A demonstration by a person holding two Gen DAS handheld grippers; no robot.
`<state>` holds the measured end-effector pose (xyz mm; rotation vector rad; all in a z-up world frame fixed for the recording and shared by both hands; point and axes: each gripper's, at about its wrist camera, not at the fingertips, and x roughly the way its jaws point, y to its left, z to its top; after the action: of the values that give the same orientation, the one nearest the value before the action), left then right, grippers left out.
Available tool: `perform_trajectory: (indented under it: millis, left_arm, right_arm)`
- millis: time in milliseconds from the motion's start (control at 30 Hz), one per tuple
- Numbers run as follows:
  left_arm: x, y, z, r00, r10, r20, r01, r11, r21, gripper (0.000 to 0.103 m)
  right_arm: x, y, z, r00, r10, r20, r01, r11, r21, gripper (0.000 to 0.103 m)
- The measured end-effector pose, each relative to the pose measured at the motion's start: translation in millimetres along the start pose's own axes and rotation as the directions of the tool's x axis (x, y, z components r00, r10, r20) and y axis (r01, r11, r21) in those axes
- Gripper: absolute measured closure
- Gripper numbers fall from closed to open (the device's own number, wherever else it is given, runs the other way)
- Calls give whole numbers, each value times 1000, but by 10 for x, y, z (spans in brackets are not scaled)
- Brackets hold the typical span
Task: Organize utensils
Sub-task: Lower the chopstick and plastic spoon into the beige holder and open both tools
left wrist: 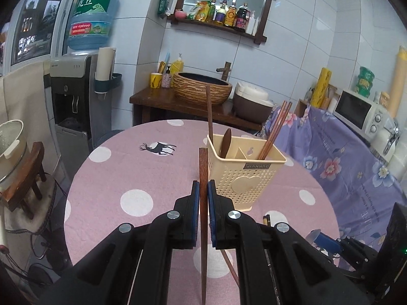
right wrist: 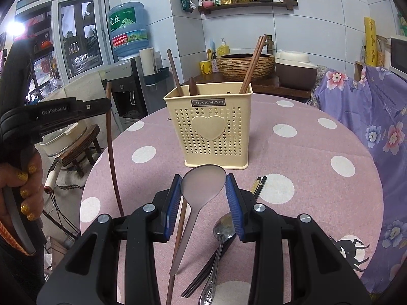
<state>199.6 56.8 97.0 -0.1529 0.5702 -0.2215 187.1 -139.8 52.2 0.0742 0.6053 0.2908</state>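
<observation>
Left wrist view: we see the left gripper (left wrist: 203, 193) with its fingers (left wrist: 195, 203) clenched on a single wooden chopstick (left wrist: 203, 172), which stands nearly upright between the blue pads.
Chopstick position: its upper end is near the front left corner of the cream utensil holder (left wrist: 244, 172), not yet over the opening.
Holder contents: a long chopstick and a dark wooden handle stand in the left part, and a bundle of chopsticks (left wrist: 276, 129) leans in the right part.
Risk, left: we judge the thin stick could pivot in the pads as it is tipped over the rim, because the hold is only a narrow band along its length.
Risk, holder: a knock against the rim could push or tip the light holder on the pink dotted surface (left wrist: 127, 178).
Right wrist view: the right gripper (right wrist: 203, 190) has its fingers (right wrist: 232, 198) partly apart, either side of the bowl of a translucent rice paddle (right wrist: 203, 183); whether the pads actually press it we cannot tell.
Items left: a metal spoon (right wrist: 223, 228), a wooden stick and dark chopsticks lie under the paddle handle on the surface.
Risk, right: lifting the paddle could drag or scatter these overlapping pieces.
Risk, both: two tools heading for one small holder could collide.
</observation>
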Motion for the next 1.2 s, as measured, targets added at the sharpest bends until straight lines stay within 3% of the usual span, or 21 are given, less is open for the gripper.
perform_trajectory:
  millis: [267,467,633,767,867,967,1067,1200]
  left_arm:
    - [-88,51,14,999,-40,17,40,999,-16,95]
    - [-227,-5,238,995,-69,71,69,998,2,95]
    - [-388,-145,751,979,-82,186,80,997,20,95]
    - [-497,-322,1327,950,-85,299,81,996,25,95]
    - [-407,-457,1628,933,-55,355,46,998,32,95]
    - [-204,-535,1720,926,-22,377,13,1000,27,95]
    - [101,-575,1626,925,23,378,-38,999,33,95]
    - [426,-511,1384,934,60,353,-71,997,18,95]
  right_arm:
    - [-46,58,55,1000,-3,15,3,1000,-18,67]
    - [-88,47,251,999,21,42,-20,999,-28,67]
    - [-166,30,860,991,-5,137,15,997,-72,67]
    - [-303,-60,1561,969,-29,244,42,998,-50,67]
    - [-337,-79,1989,942,-84,324,106,993,-50,67]
    - [-207,-77,2194,918,-148,368,179,982,-52,67]
    - [60,-98,2185,915,-181,360,217,974,-61,67]
    - [470,-150,1935,921,-219,322,254,965,-71,67]
